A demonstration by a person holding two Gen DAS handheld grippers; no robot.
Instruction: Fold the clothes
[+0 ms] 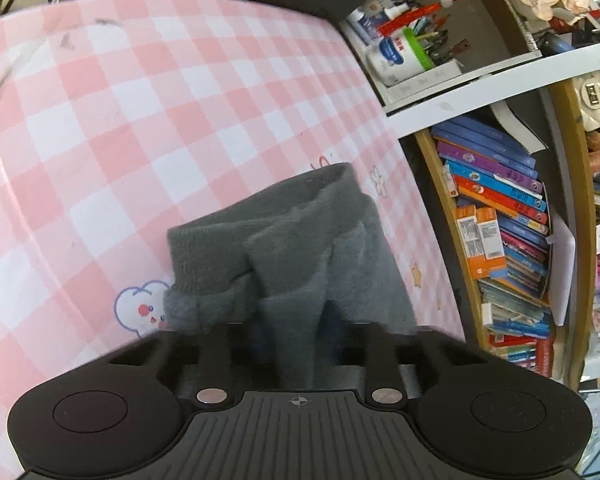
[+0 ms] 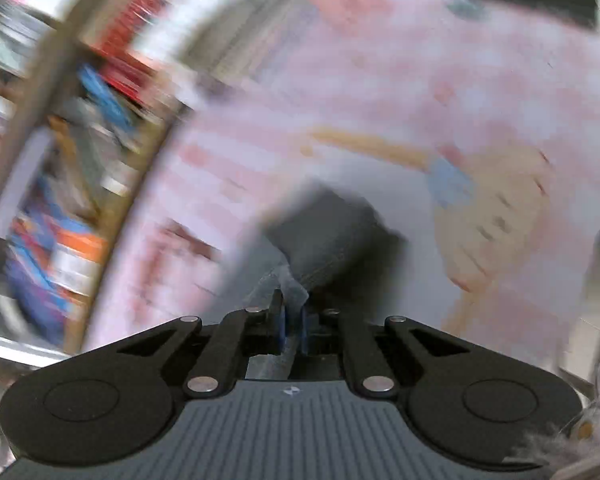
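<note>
A grey knit garment [image 1: 300,248] with a ribbed waistband hangs bunched in my left gripper [image 1: 296,336], lifted over the pink checked table cover [image 1: 140,140]. The cloth covers the left fingertips, and the jaws are closed on it. The right wrist view is heavily blurred by motion. My right gripper [image 2: 294,320] is shut on a grey edge of the same garment [image 2: 332,236], whose dark ribbed part hangs just ahead of the blue pads [image 2: 283,326].
A bookshelf [image 1: 512,240] packed with books stands past the table's right edge. A white shelf with bottles and pens [image 1: 404,44] is at the far right. A tan printed figure [image 2: 496,216] shows on the cover. Fur [image 2: 596,424] is at the lower right.
</note>
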